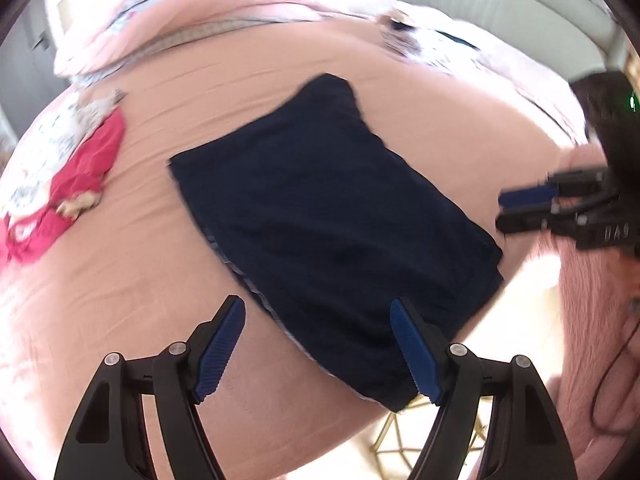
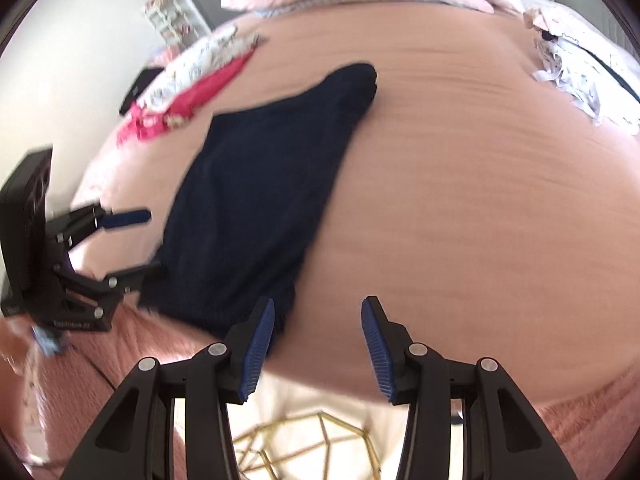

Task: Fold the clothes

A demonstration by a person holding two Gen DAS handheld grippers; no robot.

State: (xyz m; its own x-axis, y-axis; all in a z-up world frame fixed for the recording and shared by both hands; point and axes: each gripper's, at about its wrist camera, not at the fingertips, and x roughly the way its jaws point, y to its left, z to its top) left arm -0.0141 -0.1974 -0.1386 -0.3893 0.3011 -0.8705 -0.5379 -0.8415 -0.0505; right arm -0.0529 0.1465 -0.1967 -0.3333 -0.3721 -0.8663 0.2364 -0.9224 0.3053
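I hold my left gripper (image 1: 316, 344) and right gripper (image 2: 318, 346) apart, empty, above the folded navy garment (image 1: 320, 208) on the bed (image 1: 420, 92).

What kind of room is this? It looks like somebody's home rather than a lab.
Most likely a bedroom in a home. A wide bed with a pink sheet fills the view, a rumpled floral duvet is piled at its far side, and a folded dark garment lies on it near a red garment.
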